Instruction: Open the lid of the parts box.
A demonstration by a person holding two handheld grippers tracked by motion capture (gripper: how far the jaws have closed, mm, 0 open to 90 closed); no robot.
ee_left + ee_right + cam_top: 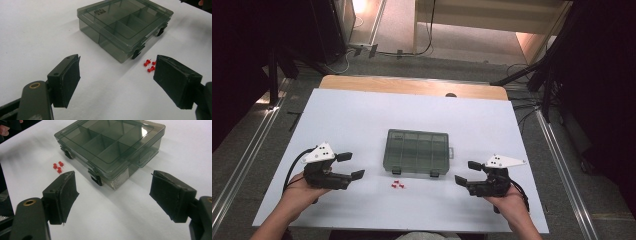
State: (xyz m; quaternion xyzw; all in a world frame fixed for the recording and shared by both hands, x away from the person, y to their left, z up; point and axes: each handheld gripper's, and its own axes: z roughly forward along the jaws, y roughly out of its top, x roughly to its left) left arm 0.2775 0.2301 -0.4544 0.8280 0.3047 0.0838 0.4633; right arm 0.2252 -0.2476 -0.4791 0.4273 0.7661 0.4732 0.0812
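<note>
Both grippers, left and right, you hold wide and empty flanking the closed compartment box, with red pushpins lying just before its latches, probably awaiting sorting.

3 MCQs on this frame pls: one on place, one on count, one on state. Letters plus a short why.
1. Where do the pins lie?
A. inside the box
B. on the table in front of the box, on the person's side
C. behind the box

2. How many red pins are there?
A. one
B. three
C. six

3. How is the box?
A. lid shut, latches down
B. lid swung open
C. lying upside down

Answers:
1 B: the high view shows them on the white table between the box's latch side and the person.
2 B: the left gripper view shows three red heads apart from one another.
3 A: the clear lid lies flat over the compartments, and both black latches sit on the front wall.
</note>
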